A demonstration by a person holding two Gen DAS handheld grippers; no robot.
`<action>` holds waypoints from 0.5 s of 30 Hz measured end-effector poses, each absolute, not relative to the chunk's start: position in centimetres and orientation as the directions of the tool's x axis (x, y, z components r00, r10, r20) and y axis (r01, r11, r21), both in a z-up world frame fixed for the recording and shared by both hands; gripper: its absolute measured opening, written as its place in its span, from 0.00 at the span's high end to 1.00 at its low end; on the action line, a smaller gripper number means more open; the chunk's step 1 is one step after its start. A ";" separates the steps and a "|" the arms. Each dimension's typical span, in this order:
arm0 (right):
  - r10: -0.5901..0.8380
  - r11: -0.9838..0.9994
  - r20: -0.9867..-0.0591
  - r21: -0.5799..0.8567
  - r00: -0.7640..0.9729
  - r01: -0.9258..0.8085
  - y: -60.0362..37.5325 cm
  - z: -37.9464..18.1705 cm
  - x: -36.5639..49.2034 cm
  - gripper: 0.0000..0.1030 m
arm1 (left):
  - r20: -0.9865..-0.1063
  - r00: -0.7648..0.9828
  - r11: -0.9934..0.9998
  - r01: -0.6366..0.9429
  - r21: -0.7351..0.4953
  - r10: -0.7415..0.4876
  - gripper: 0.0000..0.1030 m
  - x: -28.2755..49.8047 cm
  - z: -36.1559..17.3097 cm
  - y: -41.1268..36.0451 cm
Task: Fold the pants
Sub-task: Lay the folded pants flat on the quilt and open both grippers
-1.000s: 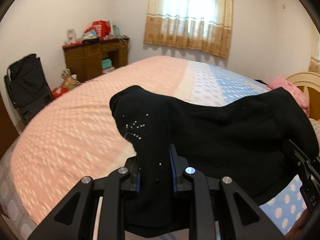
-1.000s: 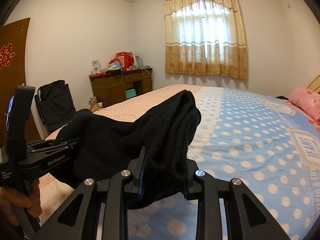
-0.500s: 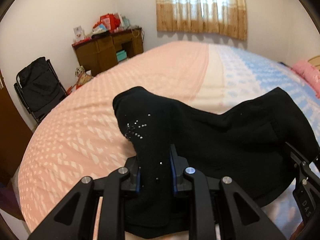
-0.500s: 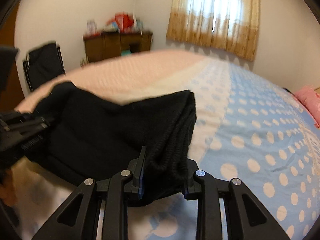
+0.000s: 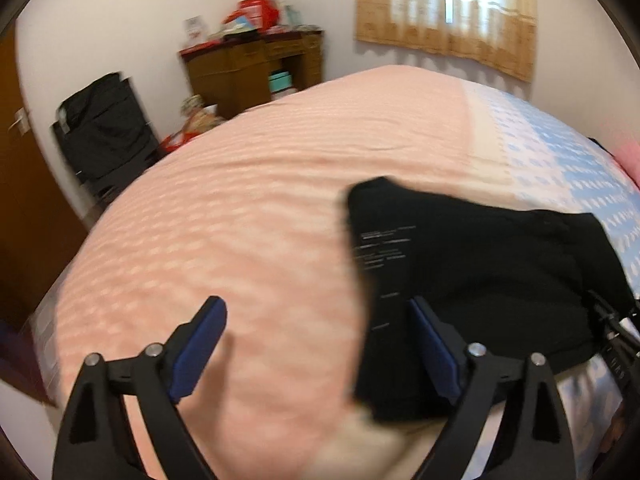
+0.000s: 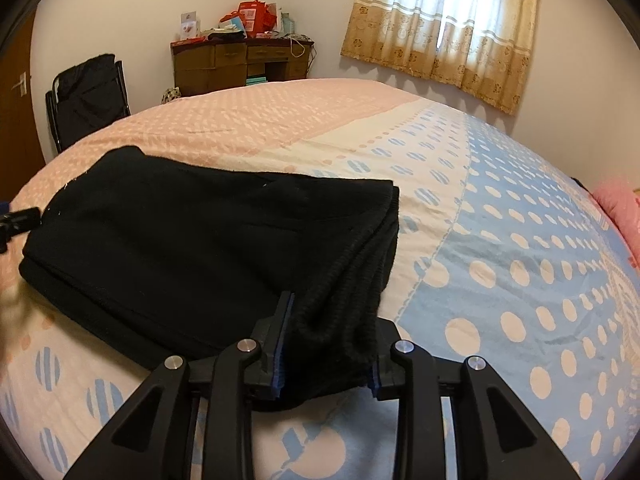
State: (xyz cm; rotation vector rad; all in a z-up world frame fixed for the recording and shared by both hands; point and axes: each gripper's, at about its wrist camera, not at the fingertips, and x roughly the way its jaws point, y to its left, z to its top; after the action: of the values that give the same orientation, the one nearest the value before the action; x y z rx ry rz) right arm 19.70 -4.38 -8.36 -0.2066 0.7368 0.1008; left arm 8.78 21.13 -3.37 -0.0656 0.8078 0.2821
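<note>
The black pants (image 6: 180, 240) lie folded flat on the bed (image 6: 520, 280), across the seam between its pink and blue halves. My right gripper (image 6: 328, 344) has the ribbed waistband bunched between its pads, and its jaws are easing open. In the left wrist view the pants (image 5: 480, 272) sit to the right. My left gripper (image 5: 316, 340) is opening wide, and only the pants' left edge hangs beside its right finger (image 5: 432, 344), with no pad pressing it. The left gripper's tip (image 6: 16, 220) shows at the pants' far left corner. The right gripper (image 5: 616, 328) is partly visible at the edge.
A brown desk (image 6: 240, 60) piled with red items stands against the far wall. A black folding chair (image 6: 84, 92) is beside it, next to a wooden door (image 6: 16, 92). A pink pillow (image 6: 616, 204) lies at the bed's right. A curtained window (image 6: 448, 20) is behind.
The pants came down from hanging between the grippers to lying on the bed. My left gripper opened, let go of the cloth and shifted left. The right gripper still clamps the waistband.
</note>
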 end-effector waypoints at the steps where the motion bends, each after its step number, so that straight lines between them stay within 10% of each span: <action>1: 0.021 0.975 -0.677 -0.150 0.735 -0.166 -4.4 -8.3 19.7 0.64 | -0.723 0.648 0.955 -0.290 0.057 0.240 0.08 8.5 -3.4 21.6; 15: 0.045 0.996 -0.480 -0.046 0.876 -0.076 -5.9 -2.6 13.8 0.49 | -0.643 0.736 0.970 -0.236 0.050 0.212 0.09 7.7 -0.7 17.7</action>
State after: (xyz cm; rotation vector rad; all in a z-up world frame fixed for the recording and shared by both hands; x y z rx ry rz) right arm 13.83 -5.93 -2.61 -0.0641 0.4988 0.0635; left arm 7.67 17.71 -0.70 -0.0362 0.7021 0.2465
